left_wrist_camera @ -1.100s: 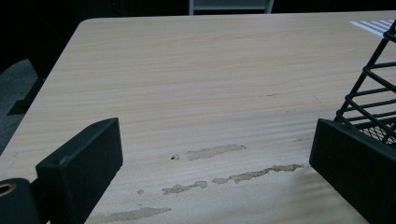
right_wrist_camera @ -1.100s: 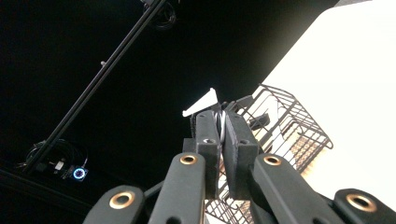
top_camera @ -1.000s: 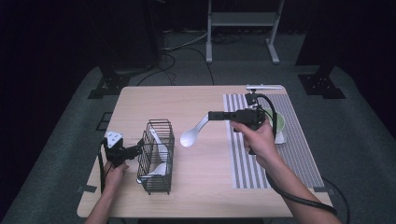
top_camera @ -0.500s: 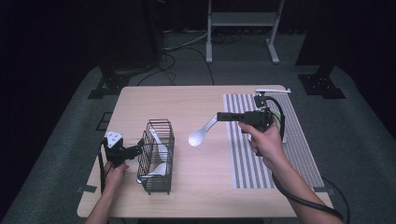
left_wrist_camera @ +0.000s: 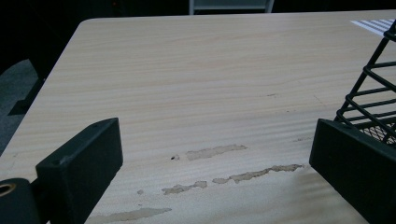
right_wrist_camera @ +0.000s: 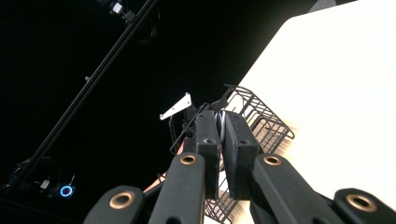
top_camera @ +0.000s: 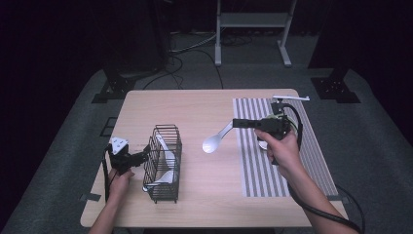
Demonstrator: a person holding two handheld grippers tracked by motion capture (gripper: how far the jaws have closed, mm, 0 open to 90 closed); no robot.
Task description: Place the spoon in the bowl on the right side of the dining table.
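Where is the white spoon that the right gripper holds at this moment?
In the high view the white spoon is above the middle of the table, held by the right gripper, between the wire basket and the striped mat.

Left gripper (top_camera: 146,155): held low in the left hand (top_camera: 119,175), 2 black jaws spread wide, nothing between the pads. Right gripper (top_camera: 237,123): held level in the right hand (top_camera: 280,148), jaws clamped together, pads nearly touching.
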